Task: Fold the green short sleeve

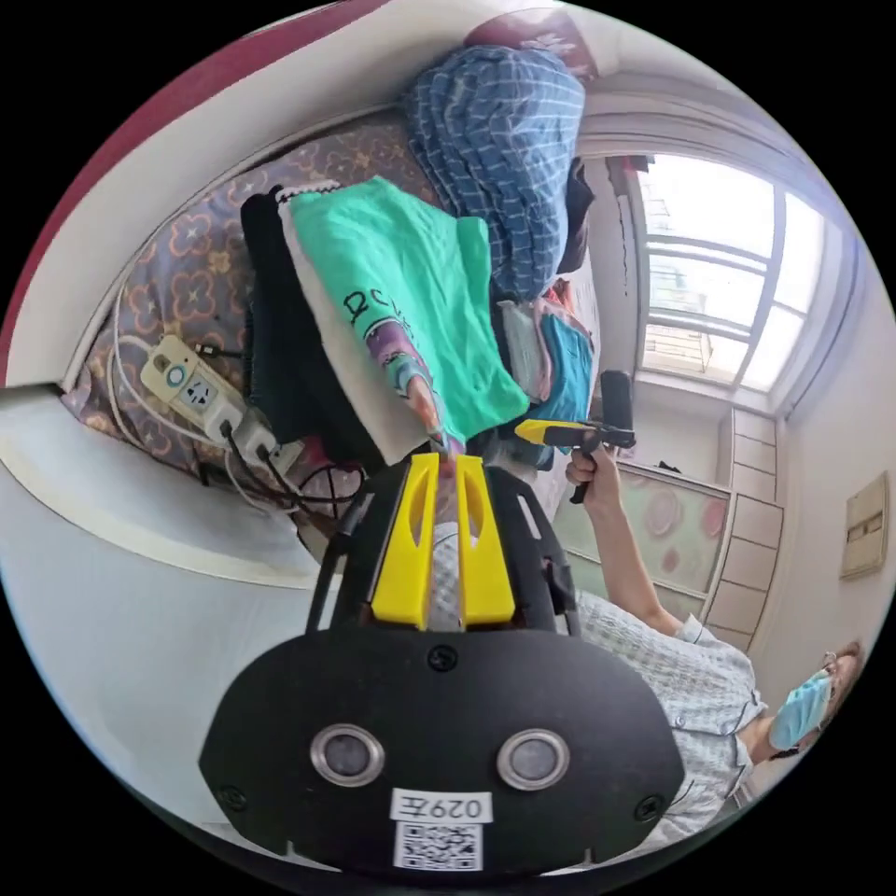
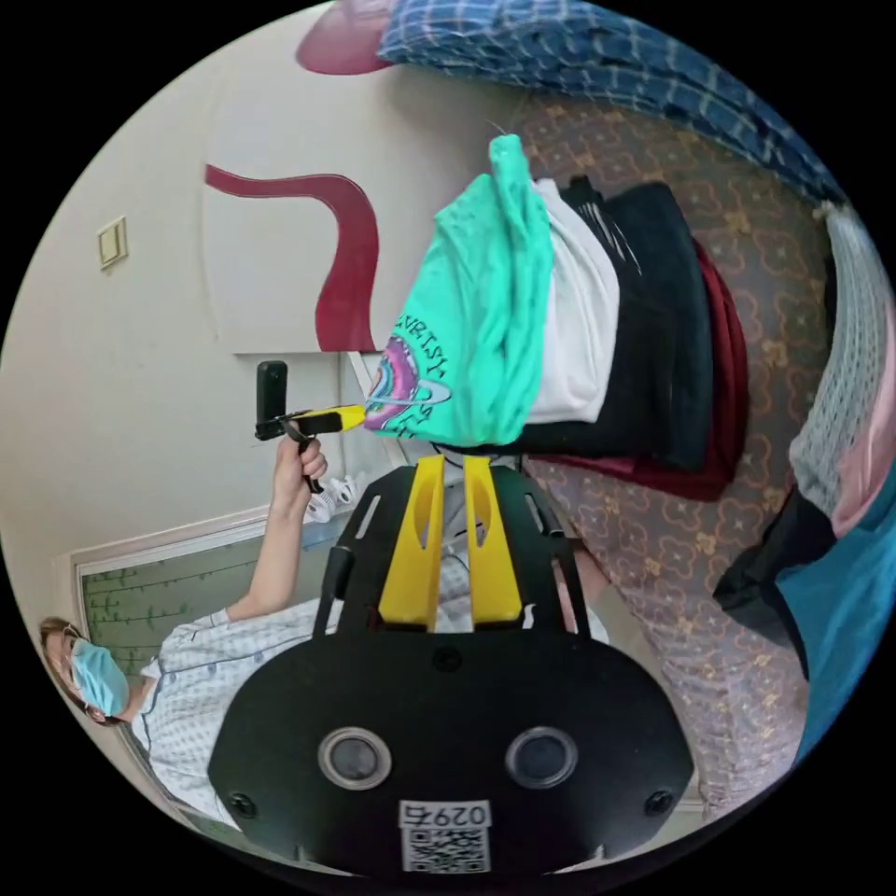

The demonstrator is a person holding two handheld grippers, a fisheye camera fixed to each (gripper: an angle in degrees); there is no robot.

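Observation:
The green short sleeve (image 1: 411, 289), folded with a printed front, lies on top of a stack of folded white, black and maroon clothes (image 2: 653, 355). My left gripper (image 1: 446, 459) has its yellow jaws nearly together, pinching the shirt's printed corner. In the right gripper view the left gripper (image 2: 359, 415) meets the print of the green short sleeve (image 2: 476, 308) from the side, held by a hand. My right gripper (image 2: 454, 459) is closed at the shirt's near edge. In the left gripper view the right gripper (image 1: 520, 431) sits at the shirt's other corner.
The stack rests on a patterned bed cover (image 2: 653, 579). A blue checked blanket (image 1: 504, 149) and teal clothes (image 1: 565, 364) lie beside it. A power strip with cables (image 1: 191, 387) sits by the stack. A person in a checked top (image 1: 672, 672) stands near a window (image 1: 728, 280).

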